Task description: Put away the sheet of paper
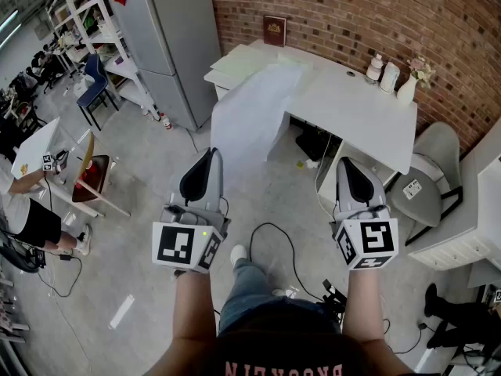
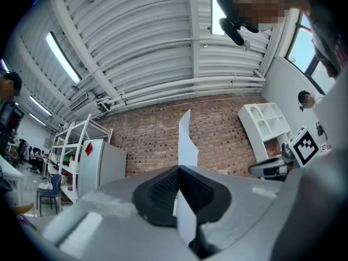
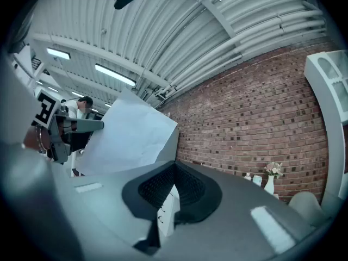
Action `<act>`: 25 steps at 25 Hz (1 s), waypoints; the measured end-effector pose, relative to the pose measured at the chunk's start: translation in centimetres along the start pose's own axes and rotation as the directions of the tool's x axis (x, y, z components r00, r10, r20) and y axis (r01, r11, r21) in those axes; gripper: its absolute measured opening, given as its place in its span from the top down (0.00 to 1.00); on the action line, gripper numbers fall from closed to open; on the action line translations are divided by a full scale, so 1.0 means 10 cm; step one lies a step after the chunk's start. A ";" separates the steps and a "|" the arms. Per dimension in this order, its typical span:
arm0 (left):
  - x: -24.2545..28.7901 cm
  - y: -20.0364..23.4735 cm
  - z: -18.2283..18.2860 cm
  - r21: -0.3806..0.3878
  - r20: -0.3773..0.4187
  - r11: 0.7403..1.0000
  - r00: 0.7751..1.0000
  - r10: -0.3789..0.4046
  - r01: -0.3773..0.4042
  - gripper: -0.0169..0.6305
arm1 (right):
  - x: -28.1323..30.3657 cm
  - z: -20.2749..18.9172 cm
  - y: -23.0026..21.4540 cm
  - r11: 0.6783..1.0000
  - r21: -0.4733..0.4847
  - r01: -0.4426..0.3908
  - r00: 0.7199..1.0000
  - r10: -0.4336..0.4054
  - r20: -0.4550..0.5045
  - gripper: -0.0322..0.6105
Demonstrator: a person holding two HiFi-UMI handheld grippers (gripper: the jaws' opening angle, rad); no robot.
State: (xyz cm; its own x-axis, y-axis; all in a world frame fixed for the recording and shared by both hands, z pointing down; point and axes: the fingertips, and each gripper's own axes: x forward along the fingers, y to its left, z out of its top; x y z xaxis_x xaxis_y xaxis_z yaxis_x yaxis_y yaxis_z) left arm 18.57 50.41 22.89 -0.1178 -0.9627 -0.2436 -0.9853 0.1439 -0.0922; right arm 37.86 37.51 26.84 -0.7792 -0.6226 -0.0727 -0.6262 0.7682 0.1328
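A large white sheet of paper (image 1: 249, 112) hangs in the air in front of the white desk (image 1: 368, 112). My left gripper (image 1: 211, 155) is shut on its lower left edge. In the left gripper view the sheet (image 2: 186, 143) stands edge-on, pinched between the black pads (image 2: 163, 186) of that gripper (image 2: 178, 170). My right gripper (image 1: 348, 163) is to the right, level with the left one and apart from the sheet. Its jaws (image 3: 174, 165) meet with nothing between them. From the right gripper view the sheet (image 3: 130, 137) spreads out at the left, beside the left gripper (image 3: 81, 125).
On the desk lie a flat stack of paper (image 1: 243, 59), a brown book (image 1: 275, 30) against the brick wall, two bottles (image 1: 382, 71) and a small vase (image 1: 409, 86). A grey chair (image 1: 434, 171) stands at the right, a grey cabinet (image 1: 168, 37) at the left. Cables (image 1: 274, 249) run over the floor.
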 end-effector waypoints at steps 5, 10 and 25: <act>0.23 0.04 -0.05 0.033 -0.008 0.999 1.000 0.018 -0.018 0.97 | 0.17 0.06 -0.12 1.000 -0.004 0.009 1.000 -0.009 0.018 0.95; 0.49 0.17 -0.17 0.070 -0.044 0.996 0.997 0.059 -0.055 0.97 | 0.38 0.11 -0.22 1.000 -0.010 0.020 1.000 -0.020 0.017 0.95; 1.76 1.03 -0.74 0.000 -0.075 1.000 0.997 0.030 -0.031 0.97 | 1.74 -0.17 -0.47 0.999 -0.005 0.047 0.998 -0.047 -0.048 0.95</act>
State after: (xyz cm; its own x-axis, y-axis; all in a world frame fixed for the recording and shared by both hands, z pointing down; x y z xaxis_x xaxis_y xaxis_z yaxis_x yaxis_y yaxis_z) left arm 5.46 33.25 24.79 -0.1567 -0.9723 -0.1735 -0.9812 0.1733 -0.0849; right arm 27.24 22.80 26.63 -0.7467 -0.6644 -0.0314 -0.6618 0.7375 0.1343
